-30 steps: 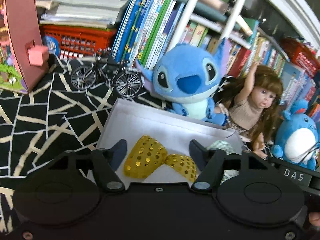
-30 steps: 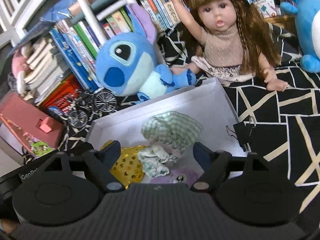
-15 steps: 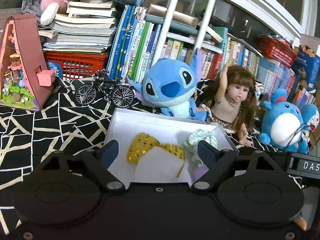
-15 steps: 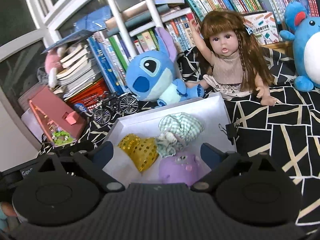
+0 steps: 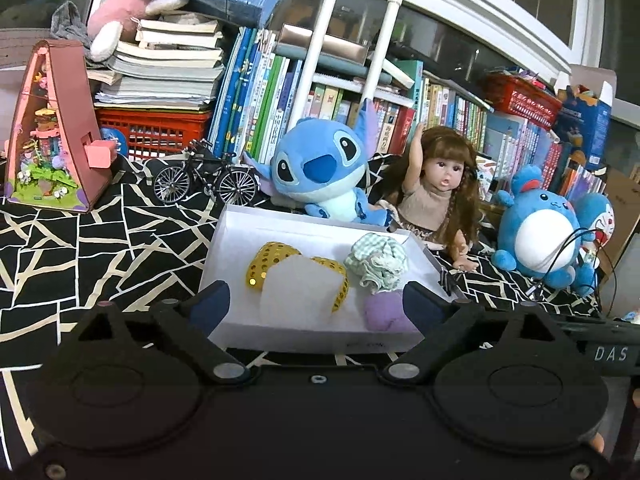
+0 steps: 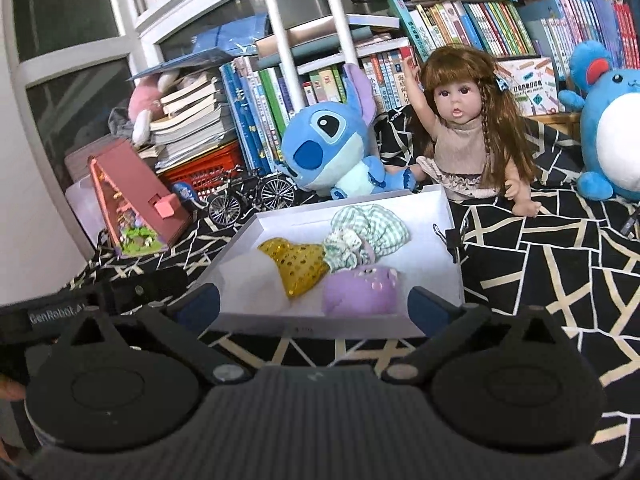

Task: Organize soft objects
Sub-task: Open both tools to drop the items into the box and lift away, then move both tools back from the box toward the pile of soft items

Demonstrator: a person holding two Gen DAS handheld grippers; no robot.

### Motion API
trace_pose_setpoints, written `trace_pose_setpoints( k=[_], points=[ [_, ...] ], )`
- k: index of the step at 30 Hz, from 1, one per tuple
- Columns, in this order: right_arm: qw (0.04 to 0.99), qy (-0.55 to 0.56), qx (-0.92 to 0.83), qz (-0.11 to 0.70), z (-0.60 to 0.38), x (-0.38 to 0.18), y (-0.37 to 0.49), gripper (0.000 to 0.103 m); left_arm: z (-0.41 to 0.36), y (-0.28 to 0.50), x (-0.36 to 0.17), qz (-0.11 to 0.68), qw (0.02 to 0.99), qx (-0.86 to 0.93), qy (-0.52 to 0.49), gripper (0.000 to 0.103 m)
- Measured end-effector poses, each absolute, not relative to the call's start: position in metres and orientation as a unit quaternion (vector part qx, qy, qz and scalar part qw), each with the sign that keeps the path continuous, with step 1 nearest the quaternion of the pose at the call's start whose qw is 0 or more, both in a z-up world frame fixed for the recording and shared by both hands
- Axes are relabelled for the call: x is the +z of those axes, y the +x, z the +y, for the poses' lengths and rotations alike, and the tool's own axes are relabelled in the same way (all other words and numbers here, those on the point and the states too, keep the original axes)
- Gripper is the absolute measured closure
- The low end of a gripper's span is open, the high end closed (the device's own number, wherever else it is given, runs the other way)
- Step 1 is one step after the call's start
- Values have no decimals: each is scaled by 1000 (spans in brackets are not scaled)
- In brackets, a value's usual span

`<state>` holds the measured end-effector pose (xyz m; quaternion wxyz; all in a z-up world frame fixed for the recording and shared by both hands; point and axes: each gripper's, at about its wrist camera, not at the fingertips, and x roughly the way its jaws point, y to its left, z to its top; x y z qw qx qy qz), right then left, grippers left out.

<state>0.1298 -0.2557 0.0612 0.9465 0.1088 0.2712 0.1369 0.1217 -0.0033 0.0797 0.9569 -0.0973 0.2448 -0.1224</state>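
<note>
A white shallow box (image 5: 236, 236) (image 6: 448, 216) lies on the black patterned cloth. In it are a gold sequin piece (image 5: 266, 258) (image 6: 298, 264), a white soft piece (image 5: 298, 292) (image 6: 256, 280), a green checked cloth bundle (image 5: 378, 260) (image 6: 366, 224) and a purple plush (image 5: 384, 312) (image 6: 360, 290). My left gripper (image 5: 314, 306) is open and empty, just in front of the box's near edge. My right gripper (image 6: 316, 304) is open and empty too, at the same near edge.
Behind the box sit a blue Stitch plush (image 5: 322, 170) (image 6: 332, 148), a doll (image 5: 438, 196) (image 6: 468, 132), a round blue plush (image 5: 546, 232) (image 6: 612, 132), a model bicycle (image 5: 204, 178) (image 6: 250, 196), a pink toy house (image 5: 56, 128) (image 6: 132, 196) and shelves of books (image 5: 256, 92). A black binder clip (image 6: 452, 238) lies beside the box.
Both grippers have pulled back and up from over the box. Their jaws have opened wider. The white piece now shows in the box.
</note>
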Motion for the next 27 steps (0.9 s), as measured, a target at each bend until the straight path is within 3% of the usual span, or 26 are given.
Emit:
trace_pose_setpoints(
  k=[27],
  points=[
    [956, 40, 126, 262, -249, 33, 62, 0, 26, 49, 46, 199, 974, -87, -55, 4]
  ],
)
